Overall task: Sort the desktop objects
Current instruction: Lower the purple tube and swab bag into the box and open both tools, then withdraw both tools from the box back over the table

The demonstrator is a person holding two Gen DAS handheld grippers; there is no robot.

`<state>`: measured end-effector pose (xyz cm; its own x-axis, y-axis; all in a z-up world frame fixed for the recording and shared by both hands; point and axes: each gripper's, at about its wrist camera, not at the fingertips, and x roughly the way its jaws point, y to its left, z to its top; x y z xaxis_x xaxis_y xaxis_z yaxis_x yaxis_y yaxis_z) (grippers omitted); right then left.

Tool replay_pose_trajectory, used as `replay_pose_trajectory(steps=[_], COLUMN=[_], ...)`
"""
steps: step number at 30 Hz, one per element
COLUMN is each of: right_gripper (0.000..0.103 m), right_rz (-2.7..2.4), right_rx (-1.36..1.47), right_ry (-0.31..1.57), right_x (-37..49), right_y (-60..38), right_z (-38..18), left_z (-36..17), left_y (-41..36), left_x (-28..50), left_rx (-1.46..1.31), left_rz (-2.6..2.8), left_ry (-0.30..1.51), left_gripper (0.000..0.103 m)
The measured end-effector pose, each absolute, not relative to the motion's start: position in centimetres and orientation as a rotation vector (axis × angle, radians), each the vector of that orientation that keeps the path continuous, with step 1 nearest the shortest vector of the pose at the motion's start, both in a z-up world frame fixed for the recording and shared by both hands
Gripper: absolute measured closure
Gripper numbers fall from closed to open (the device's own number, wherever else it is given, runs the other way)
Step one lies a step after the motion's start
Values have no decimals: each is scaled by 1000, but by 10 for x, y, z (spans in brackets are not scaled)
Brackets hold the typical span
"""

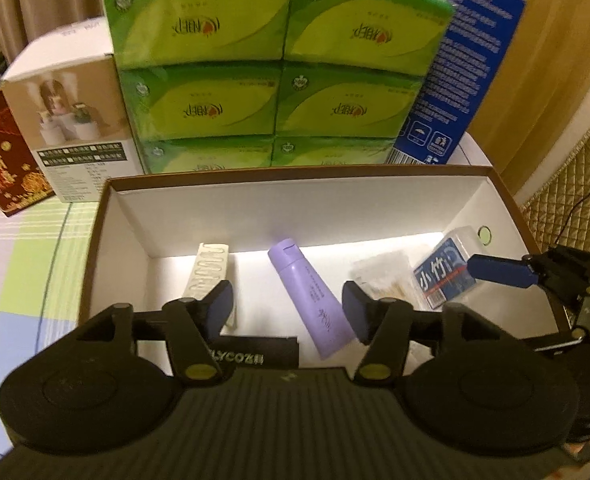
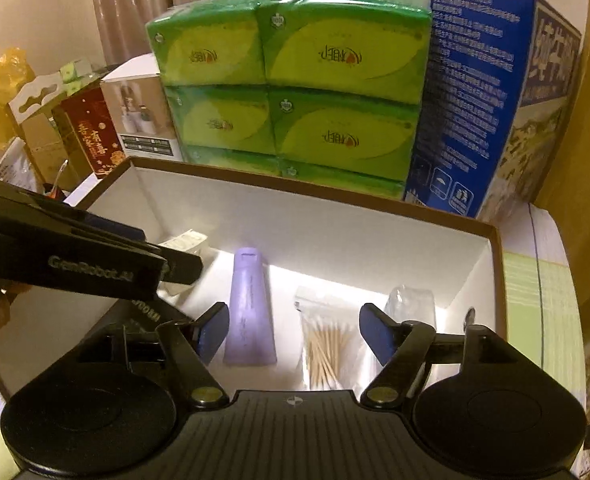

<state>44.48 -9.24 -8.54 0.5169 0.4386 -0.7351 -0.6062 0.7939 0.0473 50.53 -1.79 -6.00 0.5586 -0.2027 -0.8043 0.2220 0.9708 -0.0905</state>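
I am holding both grippers over the open box [image 1: 303,216], a white-lined carton with a brown rim that is sitting on the bench [image 1: 27,264] in front of a stack of green tissue packs [image 1: 271,60]. My left gripper [image 1: 287,304] is standing with its jaws apart and nothing between the pads; the purple tube [image 1: 311,300] is lying on the box floor below the gap, not gripped. My right gripper [image 2: 295,332] is likewise spread wide and empty, with the tube and the bag of cotton swabs [image 2: 327,348] lying beneath it.

The sorted things are lying side by side along the box floor: a white ribbed item [image 1: 207,276] at the left, then the purple tube, then the swab bag, then a clear case with a blue label [image 1: 447,272] at the right wall. A black item with lettering [image 1: 255,352] is lying nearer me, partly hidden behind the left gripper's fingers. I am reading this row as deliberate: each piece lies lengthwise with space around it, so nothing stacks.

With both grippers empty over the box, I am judging that the placing is done for these pieces, and that I am free to lift clear. Whether more things are waiting outside the box I cannot tell.
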Motion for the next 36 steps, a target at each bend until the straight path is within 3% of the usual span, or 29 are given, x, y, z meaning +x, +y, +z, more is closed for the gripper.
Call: replay_pose_trajectory(steps=[6,12,36], right_gripper=[17,10,4], right_rz=[622,607,566], right_rx=[-196,-153,-59], right_ry=[814,800,723], right_x=[423,396,283], right_y=[-105,-117,-154], right_z=[-76,-64,-13], left_z=[-49,-38,1], left_y=[-13,-10,25], left_x=[477,446,312], left_rx=[37,47,24], left_rz=[-254,-254,-215], left_ry=[921,907,871], left_gripper=[27,22,21])
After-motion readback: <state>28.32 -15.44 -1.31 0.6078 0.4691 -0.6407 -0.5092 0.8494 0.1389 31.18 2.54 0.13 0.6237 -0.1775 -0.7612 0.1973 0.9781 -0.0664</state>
